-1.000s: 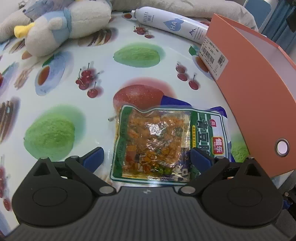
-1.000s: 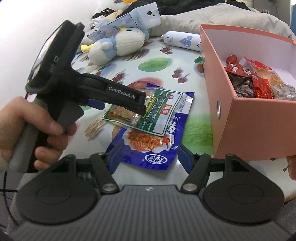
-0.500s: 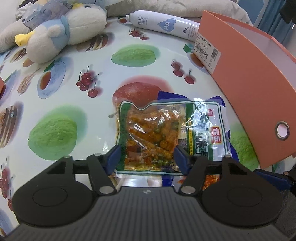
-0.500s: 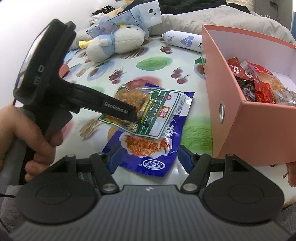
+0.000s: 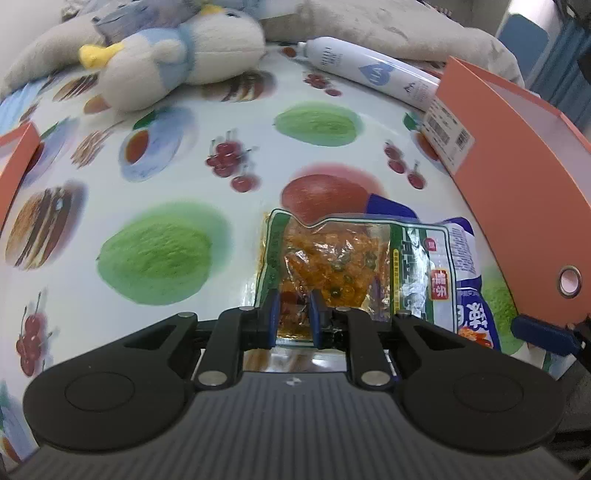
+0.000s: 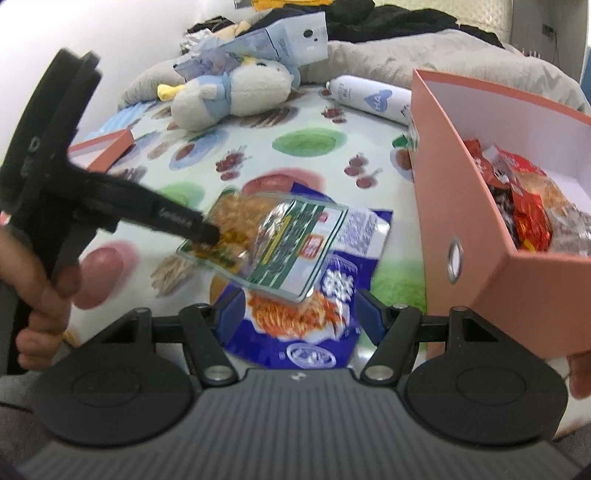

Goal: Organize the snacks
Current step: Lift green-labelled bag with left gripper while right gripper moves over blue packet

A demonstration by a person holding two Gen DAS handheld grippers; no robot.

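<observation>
Green-bordered clear snack packet point(image 5: 343, 266), orange bits with green peas inside, is pinched at its near short edge by the left gripper point(image 5: 292, 314); jaws closed on the plastic, blue pads pressing either side. In the right wrist view the packet point(image 6: 280, 240) looks tilted, gripped end raised, far end still overlapping the blue noodle packet point(image 6: 295, 317) lying flat under it on the fruit-print worktop point(image 5: 166, 147). Long axis of the green packet runs away from the left jaws toward the orange box point(image 6: 491, 236), which stands to the right of both packets, near but not touching as far as I can tell. Box is open-topped and already holds red and clear wrapped snacks point(image 6: 524, 206). Right gripper point(image 6: 299, 317) hovers over the near end of the blue packet, jaws wide apart, pads either side of it, gripping nothing; whether they touch it cannot be told. Left hand point(image 6: 40, 291) clearly owns the green packet; right is nearer the blue one and nearer the box. Judged next move: carry the green packet rightward over the box wall, gripped end leading high so the dangling end clears the rim. Risk: thin edge pinch, packet may swing or slip. Further out: plush duck point(image 5: 177, 62), white spray can point(image 5: 373, 74) lying against the box's back corner, orange box lid point(image 6: 103, 147) at left edge, grey bedding point(image 5: 388, 33) behind.
</observation>
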